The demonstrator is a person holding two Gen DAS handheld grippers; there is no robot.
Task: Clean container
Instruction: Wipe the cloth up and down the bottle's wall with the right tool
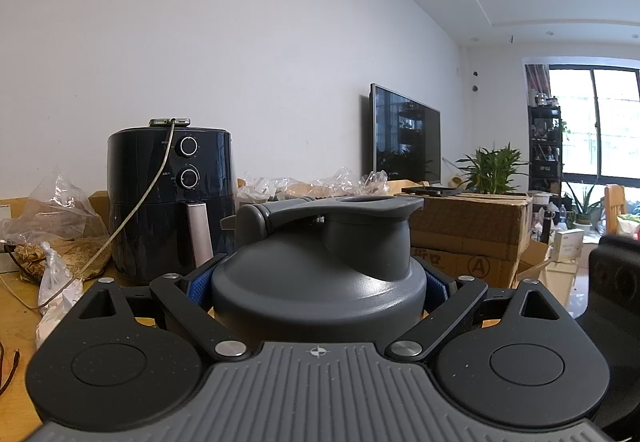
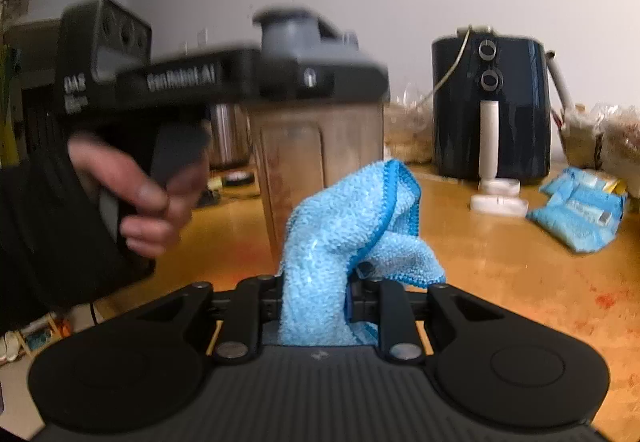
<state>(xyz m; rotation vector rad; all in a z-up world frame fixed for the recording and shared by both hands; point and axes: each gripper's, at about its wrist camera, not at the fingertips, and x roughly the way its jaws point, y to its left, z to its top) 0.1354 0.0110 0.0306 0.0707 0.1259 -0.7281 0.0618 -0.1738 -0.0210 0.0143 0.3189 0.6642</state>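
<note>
Left gripper clamped round smooth grey domed lid of container, body seemingly clear plastic, blurred, right gripper pinching fluffy blue cloth just before it, glossy wooden table

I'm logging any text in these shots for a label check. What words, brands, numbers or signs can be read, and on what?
"A" in a circle: printed on the brown cardboard box, beside blurred characters I cannot read.
"DAS": on the black body of the left claw, right wrist view.
Longer white lettering along that body: motion-blurred, ends in something like "AI", not surely readable.
Small markings around the black air fryer dials: too small to read.
</note>
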